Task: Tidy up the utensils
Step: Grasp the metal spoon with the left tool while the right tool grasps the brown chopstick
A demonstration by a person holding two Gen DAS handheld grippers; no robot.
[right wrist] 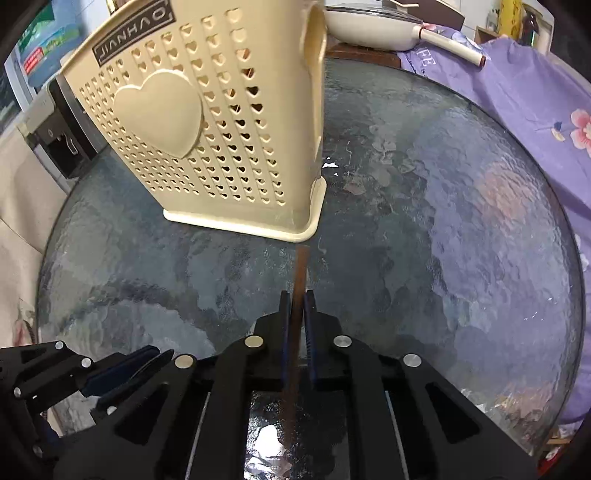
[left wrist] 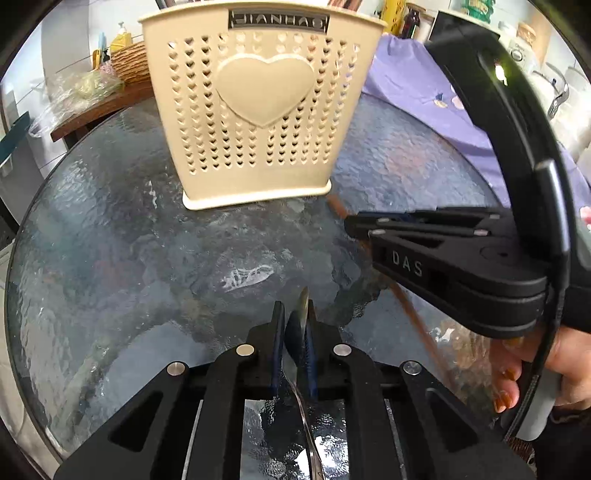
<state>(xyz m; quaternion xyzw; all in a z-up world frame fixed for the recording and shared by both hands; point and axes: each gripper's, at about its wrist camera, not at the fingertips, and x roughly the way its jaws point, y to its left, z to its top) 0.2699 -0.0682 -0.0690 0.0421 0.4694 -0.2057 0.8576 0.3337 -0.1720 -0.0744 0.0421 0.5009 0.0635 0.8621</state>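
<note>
The left gripper's (left wrist: 297, 321) fingers are pinched together on a metal utensil (left wrist: 303, 402), most likely a spoon. Its thin tip pokes up between the blue pads, and its shiny handle curves back under the gripper towards the camera. The right gripper's (right wrist: 297, 306) fingers are likewise clamped, on a brown stick (right wrist: 300, 266), probably a chopstick, which runs straight forward from the pads and ends just short of the holder's base.

From the left wrist, the right gripper shows at the right side, a hand (left wrist: 532, 373) wrapped around its handle, with the brown stick slanting down across the glass beneath it.

Ahead of both grippers stands the holder (left wrist: 255, 110), a cream plastic utensil caddy pierced with small heart-shaped holes and carrying a large raised heart on its face. It sits upright on a round table (left wrist: 110, 240) of textured glass. A few handles rise out of its top, cut off by the picture edge, so some utensils appear to be stowed already.

A purple floral cloth (right wrist: 517, 110) lies along the table's far right edge, and a pale pan (right wrist: 388, 29) rests behind the holder.

Judging by this, both items are picked up but neither is in the holder yet. What remains is to lift each over the rim and drop it in.
</note>
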